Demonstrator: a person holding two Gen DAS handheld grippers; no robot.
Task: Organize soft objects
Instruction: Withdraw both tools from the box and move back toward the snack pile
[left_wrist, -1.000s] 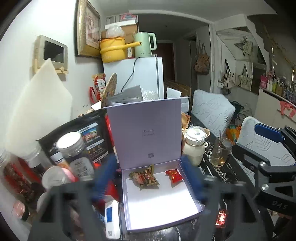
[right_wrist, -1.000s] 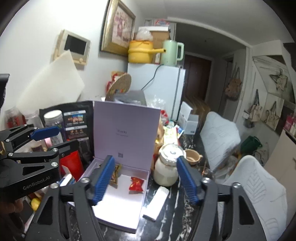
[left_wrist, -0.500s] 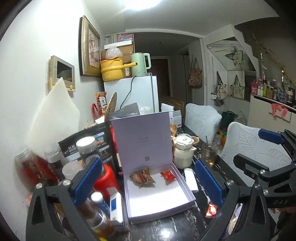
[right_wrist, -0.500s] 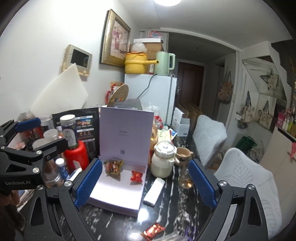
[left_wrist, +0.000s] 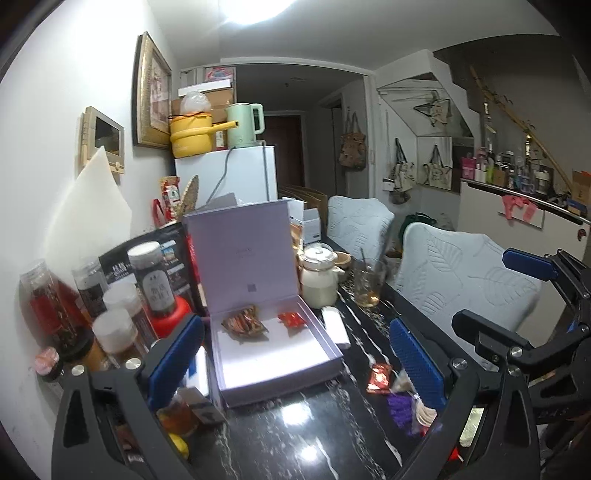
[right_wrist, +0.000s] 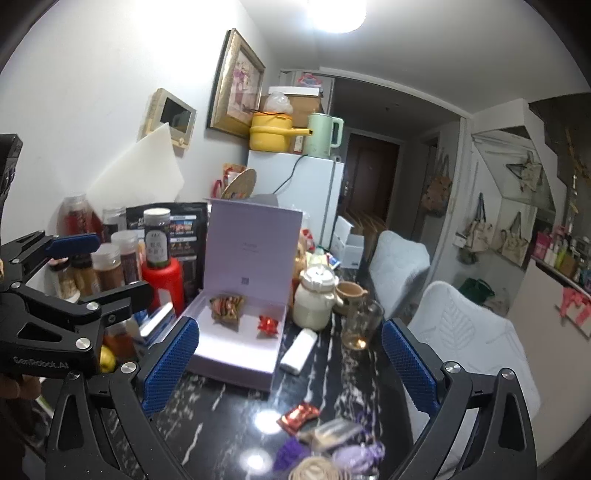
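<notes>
An open lilac gift box (left_wrist: 280, 365) (right_wrist: 236, 354) lies on the black marble table, lid upright. Inside it lie a brown snack packet (left_wrist: 244, 325) (right_wrist: 226, 308) and a small red packet (left_wrist: 292, 319) (right_wrist: 268, 325). Another red packet (left_wrist: 379, 377) (right_wrist: 298, 417) lies on the table near a purple pouch (right_wrist: 354, 452) and other small items. My left gripper (left_wrist: 295, 365) is open and empty, held back above the box's near edge. My right gripper (right_wrist: 286, 369) is open and empty, to the right of the left one.
Jars and a red bottle (right_wrist: 162, 284) crowd the left side. A cream teapot (right_wrist: 316, 299), a glass (right_wrist: 360, 325) and a white bar (right_wrist: 299, 347) stand right of the box. White chairs (left_wrist: 469, 284) line the table's right edge. A fridge (left_wrist: 229, 177) stands behind.
Both grippers have pulled back and risen away from the box. More of the table's near end now shows, with the red packet and purple pouch. The packets in the box stay put.
</notes>
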